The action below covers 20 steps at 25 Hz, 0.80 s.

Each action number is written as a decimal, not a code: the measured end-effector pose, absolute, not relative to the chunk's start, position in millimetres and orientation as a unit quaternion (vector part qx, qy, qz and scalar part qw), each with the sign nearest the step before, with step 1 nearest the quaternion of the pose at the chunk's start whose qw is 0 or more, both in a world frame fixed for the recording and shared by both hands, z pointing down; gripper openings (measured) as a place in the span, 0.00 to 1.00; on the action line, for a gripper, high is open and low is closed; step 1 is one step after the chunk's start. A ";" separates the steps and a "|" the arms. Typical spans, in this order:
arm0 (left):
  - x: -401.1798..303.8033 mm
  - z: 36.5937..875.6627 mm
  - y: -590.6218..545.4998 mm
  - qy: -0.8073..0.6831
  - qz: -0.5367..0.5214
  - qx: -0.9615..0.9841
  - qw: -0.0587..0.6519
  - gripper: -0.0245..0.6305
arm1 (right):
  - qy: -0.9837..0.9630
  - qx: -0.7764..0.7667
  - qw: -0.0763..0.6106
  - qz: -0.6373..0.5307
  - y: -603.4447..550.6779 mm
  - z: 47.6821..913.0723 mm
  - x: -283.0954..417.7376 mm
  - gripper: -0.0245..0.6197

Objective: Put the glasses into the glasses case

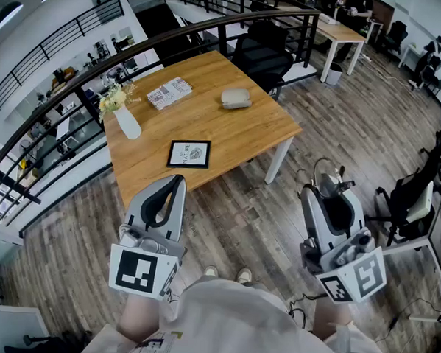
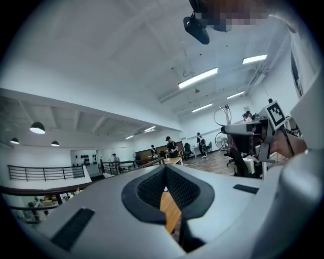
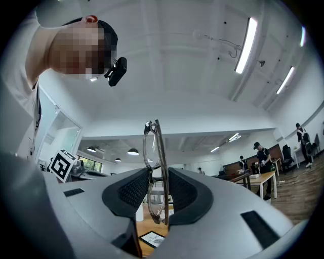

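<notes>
Across the table (image 1: 230,139), well apart from us, sits the glasses case (image 1: 235,99).
Our right gripper (image 1: 332,191) pinches the glasses (image 3: 153,152); the case lies ahead-left, nearer our empty left gripper (image 1: 174,186), pressed together.

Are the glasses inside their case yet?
No, out. The glasses are pinched between the right gripper's jaws, while the case lies shut on the table.

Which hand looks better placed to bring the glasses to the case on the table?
The right, probably: the right gripper grips the glasses, while the left gripper holds nothing. The glasses case lies on the table ahead.
</notes>
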State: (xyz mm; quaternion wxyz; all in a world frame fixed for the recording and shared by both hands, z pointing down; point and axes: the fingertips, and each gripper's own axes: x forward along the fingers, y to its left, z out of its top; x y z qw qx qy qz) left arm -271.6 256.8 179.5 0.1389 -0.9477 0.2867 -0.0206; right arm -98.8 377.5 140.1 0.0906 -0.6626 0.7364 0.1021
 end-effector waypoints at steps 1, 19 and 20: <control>-271.9 179.2 257.3 0.291 -0.018 -0.947 0.138 0.06 | 0.737 -0.662 0.092 0.102 378.7 140.3 -97.6 0.26; -228.2 190.2 285.1 0.294 -0.024 -0.945 0.139 0.06 | 0.755 -0.646 0.075 0.083 397.4 159.5 -58.5 0.26; -225.7 192.2 286.7 0.293 -0.025 -0.946 0.139 0.06 | 0.755 -0.647 0.074 0.082 398.8 161.9 -56.0 0.26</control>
